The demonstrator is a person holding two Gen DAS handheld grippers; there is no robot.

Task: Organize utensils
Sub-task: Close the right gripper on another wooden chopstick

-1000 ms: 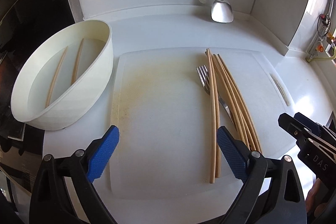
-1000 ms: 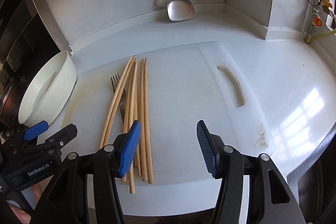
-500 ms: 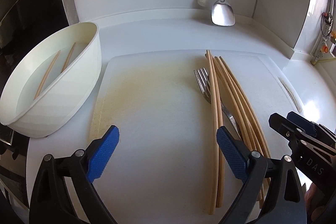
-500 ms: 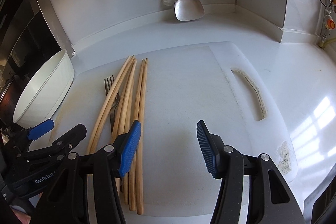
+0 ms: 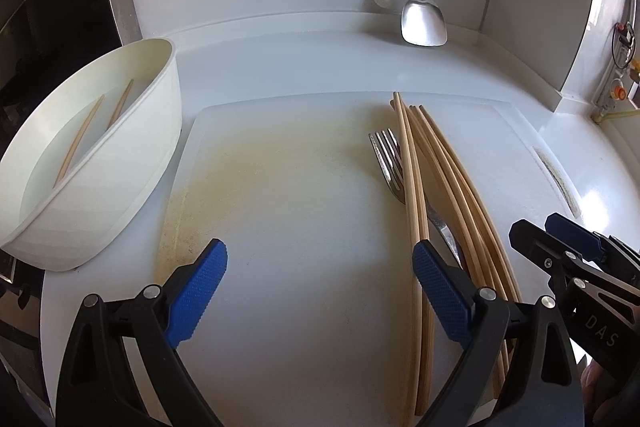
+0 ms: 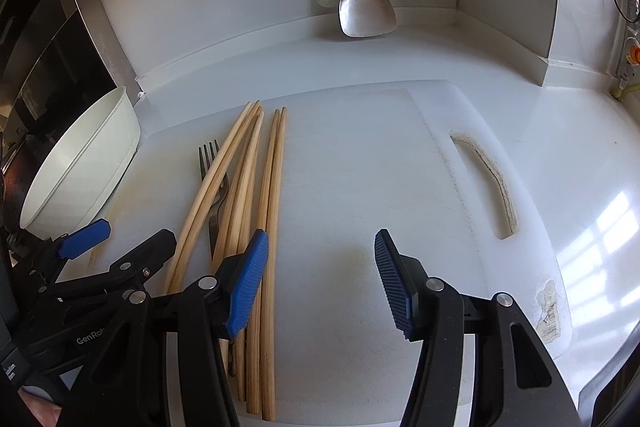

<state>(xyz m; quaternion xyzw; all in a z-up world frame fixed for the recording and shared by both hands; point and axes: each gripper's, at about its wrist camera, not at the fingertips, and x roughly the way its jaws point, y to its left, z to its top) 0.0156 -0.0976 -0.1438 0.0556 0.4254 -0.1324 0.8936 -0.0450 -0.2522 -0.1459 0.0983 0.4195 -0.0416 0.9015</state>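
Left gripper (image 5: 320, 287) hovering jaws apart, empty, over cutting board (image 5: 288, 187); right gripper (image 6: 320, 287) likewise spread, empty. Chopsticks (image 6: 256, 195) lying bundled on board, overlapping fork (image 5: 386, 159), likely awaiting sorting. Bowl (image 5: 120, 195) sitting beside board, holding two chopsticks.

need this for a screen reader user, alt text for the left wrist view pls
The open left claw hovers over a white cutting board holding a bundle of wooden chopsticks laid over a fork. A white tub at left contains two more chopsticks.
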